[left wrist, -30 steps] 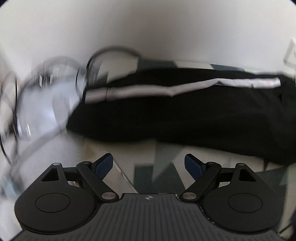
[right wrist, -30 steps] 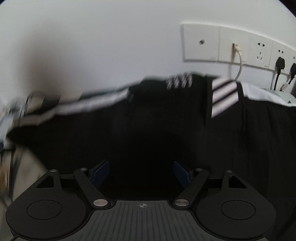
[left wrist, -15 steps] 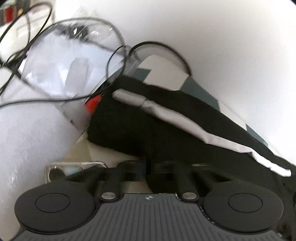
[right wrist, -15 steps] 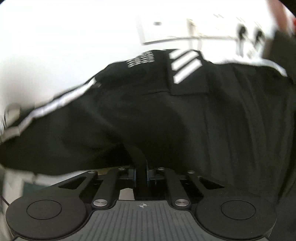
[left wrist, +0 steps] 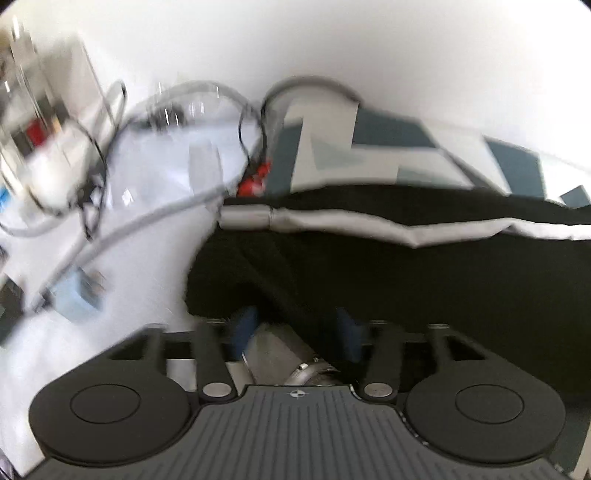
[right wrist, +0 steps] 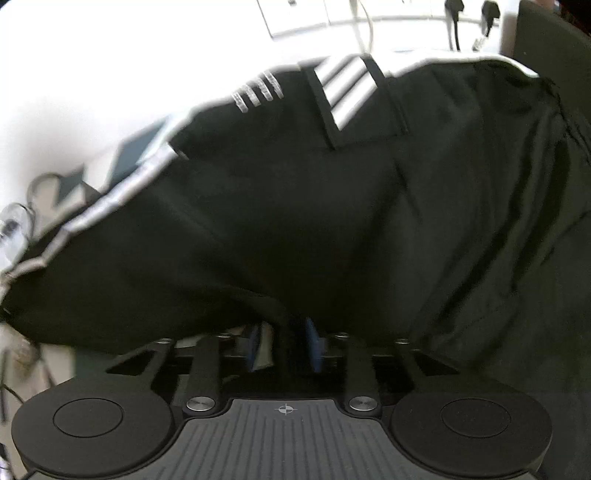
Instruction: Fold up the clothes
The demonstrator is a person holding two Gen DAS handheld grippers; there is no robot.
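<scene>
Black trousers [left wrist: 406, 266] with a grey-white side stripe [left wrist: 369, 225] lie on a patterned teal and white cloth [left wrist: 369, 155]. My left gripper [left wrist: 295, 328] sits at the near edge of the trousers with its blue pads apart, black fabric lying between them. In the right wrist view the same trousers [right wrist: 332, 203] fill the frame, with three white stripes near the waist. My right gripper [right wrist: 282, 343] has its pads partly apart with a fold of black fabric between them.
Cables [left wrist: 96, 158] and clear plastic bags [left wrist: 177, 147] lie on the white surface at the left. A red object [left wrist: 255, 181] sits by the trouser end. Wall sockets with plugs [right wrist: 454, 11] are on the white wall behind.
Both grippers were open, shut on the trousers' near edge half a second ago, and have their pads parted now. The trousers have shifted toward me off the back wall.
</scene>
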